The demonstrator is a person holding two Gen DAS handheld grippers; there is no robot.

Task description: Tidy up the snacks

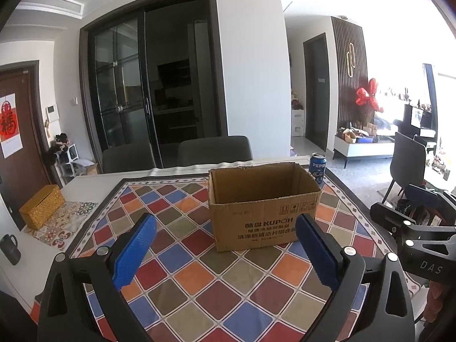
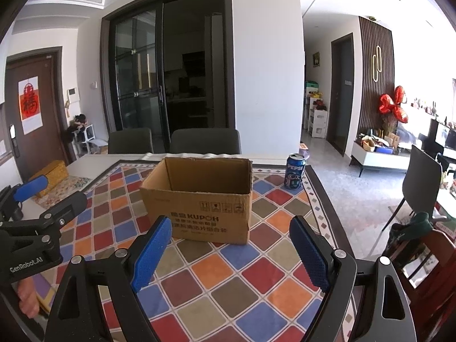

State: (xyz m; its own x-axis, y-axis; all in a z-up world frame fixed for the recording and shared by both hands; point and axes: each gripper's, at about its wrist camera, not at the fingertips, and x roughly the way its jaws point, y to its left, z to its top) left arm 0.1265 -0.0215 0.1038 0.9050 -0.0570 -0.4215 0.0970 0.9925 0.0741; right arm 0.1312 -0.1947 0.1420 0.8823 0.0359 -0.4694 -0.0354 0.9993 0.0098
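My left gripper (image 1: pixel 225 245) and right gripper (image 2: pixel 230 252) gape wide, empty, near the open brown cardboard box (image 2: pixel 199 202); a blue Pepsi can (image 2: pixel 295 175) stands far right.

Left gripper (image 1: pixel 226 249): black frame, two fingers faced with blue textured pads (image 1: pixel 134 252), silver round-head screws at the pivots; side marking "GenRobot.AI". Right gripper (image 2: pixel 230 252): identical black frame, blue pads (image 2: pixel 309 253), silver screws; side marking "DAS". Bare skin shows beneath the left gripper.

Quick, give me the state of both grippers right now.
Left gripper: open, holding nothing.
Right gripper: open, holding nothing.
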